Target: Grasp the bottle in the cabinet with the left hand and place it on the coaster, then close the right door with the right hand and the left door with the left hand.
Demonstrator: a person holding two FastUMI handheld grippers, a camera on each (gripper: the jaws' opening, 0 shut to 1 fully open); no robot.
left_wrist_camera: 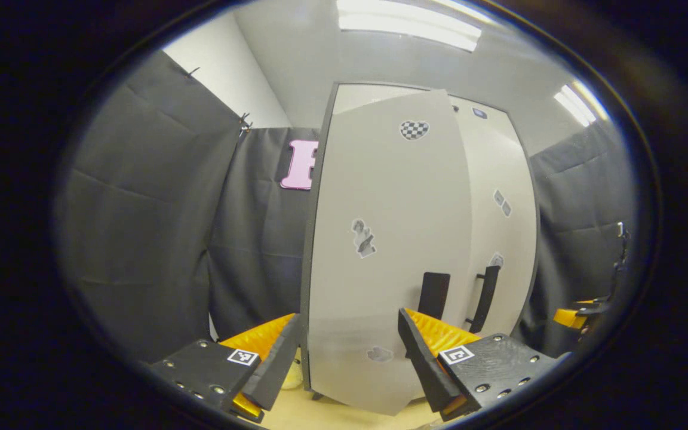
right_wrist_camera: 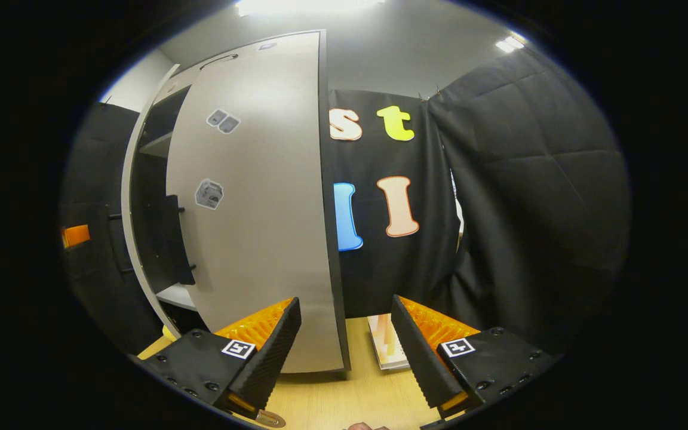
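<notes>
From my left tongs (left_wrist_camera: 344,361) the left door (left_wrist_camera: 389,251) stands just ahead on the tabletop (left_wrist_camera: 344,415), right door (left_wrist_camera: 502,227) behind it; my right tongs (right_wrist_camera: 344,352) straddle that door's edge.

A pale wooden counter (right_wrist_camera: 344,400) was seen below. A flat striped card (right_wrist_camera: 387,349) lay on it near the black cloth wall (right_wrist_camera: 529,227). Ceiling lights (left_wrist_camera: 409,27) were lit.

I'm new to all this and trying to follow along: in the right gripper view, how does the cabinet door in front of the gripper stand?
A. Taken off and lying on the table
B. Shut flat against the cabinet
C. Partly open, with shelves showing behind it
C: the right door stands swung out, and the dark cabinet interior with its shelves shows behind it.
</notes>
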